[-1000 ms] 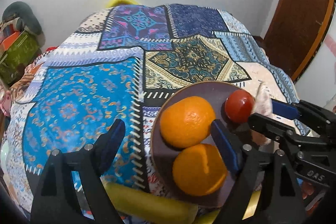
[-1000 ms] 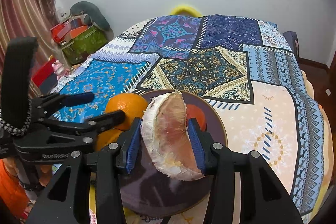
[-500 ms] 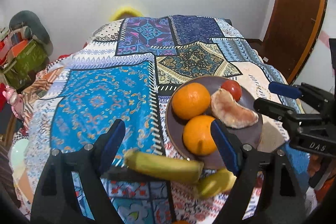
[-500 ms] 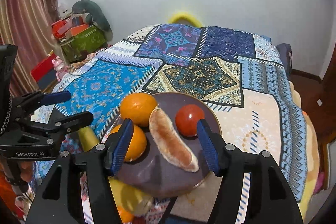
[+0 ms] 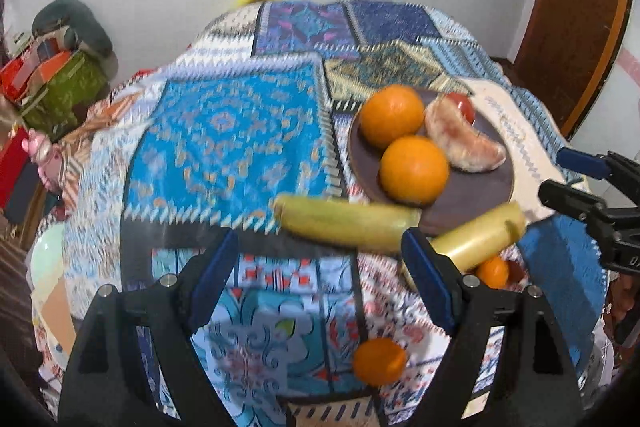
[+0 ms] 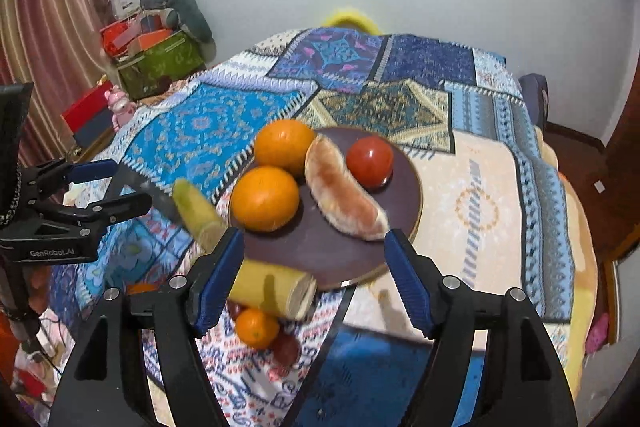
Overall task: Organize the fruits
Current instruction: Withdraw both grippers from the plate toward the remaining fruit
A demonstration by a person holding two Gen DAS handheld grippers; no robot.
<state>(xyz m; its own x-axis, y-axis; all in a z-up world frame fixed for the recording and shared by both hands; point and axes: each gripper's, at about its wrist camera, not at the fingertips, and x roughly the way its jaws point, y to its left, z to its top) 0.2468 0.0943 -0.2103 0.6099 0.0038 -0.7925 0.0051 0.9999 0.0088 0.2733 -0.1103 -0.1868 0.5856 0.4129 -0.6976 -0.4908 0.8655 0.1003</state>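
A dark round plate [image 6: 352,259] [image 5: 472,195] on the patchwork bedspread holds two oranges [image 6: 266,197] [image 6: 285,146], a red tomato [image 6: 370,161] and a pale peeled fruit wedge [image 6: 340,191] [image 5: 460,139]. Two bananas [image 5: 344,223] [image 5: 476,237] lie against the plate's near edge. A small orange [image 5: 379,361] and another small orange [image 6: 256,327] lie on the spread nearer me. My left gripper [image 5: 320,283] is open and empty, above the spread left of the plate. My right gripper [image 6: 314,275] is open and empty, raised over the plate's near rim.
A dark red small fruit [image 6: 286,349] lies by the small orange. A green box with clutter [image 6: 160,61] and a pink toy [image 6: 118,103] stand left of the bed. A wooden door [image 5: 576,27] is at the right. A white wall is behind.
The right gripper opened and left the peeled wedge on the plate a second ago. Both grippers have since pulled back and up, bringing the bananas and small oranges into view.
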